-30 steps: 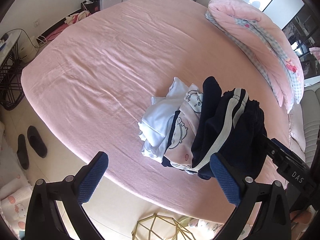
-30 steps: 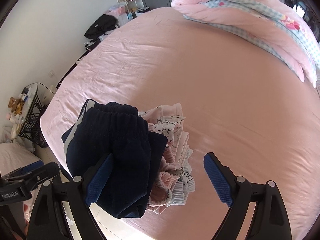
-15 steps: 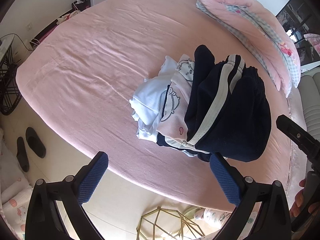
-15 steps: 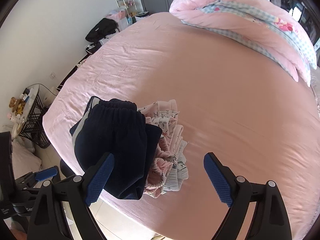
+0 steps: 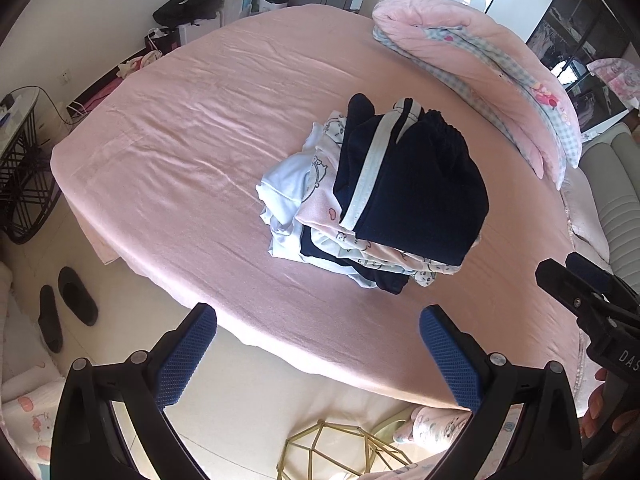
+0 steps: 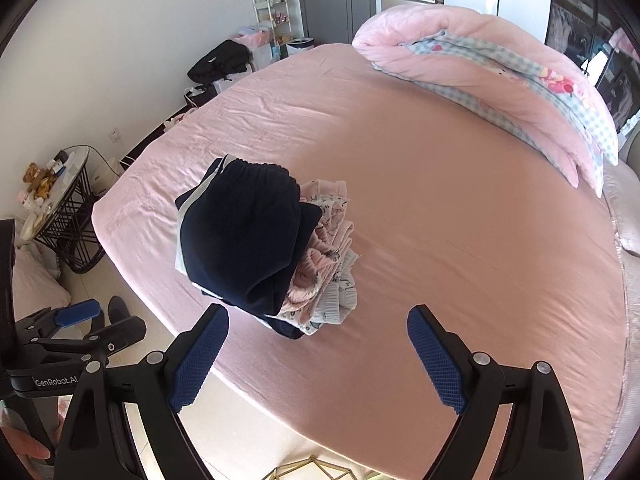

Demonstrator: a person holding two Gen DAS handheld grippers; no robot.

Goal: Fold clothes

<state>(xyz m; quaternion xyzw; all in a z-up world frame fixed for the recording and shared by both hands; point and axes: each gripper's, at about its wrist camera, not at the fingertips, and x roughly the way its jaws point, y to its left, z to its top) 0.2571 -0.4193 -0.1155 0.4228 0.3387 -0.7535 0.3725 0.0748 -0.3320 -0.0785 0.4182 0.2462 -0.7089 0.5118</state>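
Observation:
A stack of folded clothes [image 5: 360,216] lies on the pink bed [image 5: 192,152] near its front edge. Folded navy trousers with a white stripe [image 5: 416,184] lie on top, over pink and white printed garments [image 5: 316,184]. The stack also shows in the right wrist view [image 6: 256,240], navy trousers [image 6: 240,236] uppermost. My left gripper [image 5: 318,354] is open and empty, held back from the stack over the bed's edge. My right gripper [image 6: 318,354] is open and empty, just in front of the stack. Neither touches the clothes.
A rolled pink quilt with checked lining [image 5: 480,68] lies along the far right of the bed. Black slippers [image 5: 66,312] lie on the floor at left. A wire side table [image 6: 60,208] stands beside the bed. A gold wire frame [image 5: 340,456] sits on the floor below.
Both grippers have pulled back and away from the stack. The navy trousers, close by my fingers a second ago, now rest flat on top of the pile, free of both grippers.

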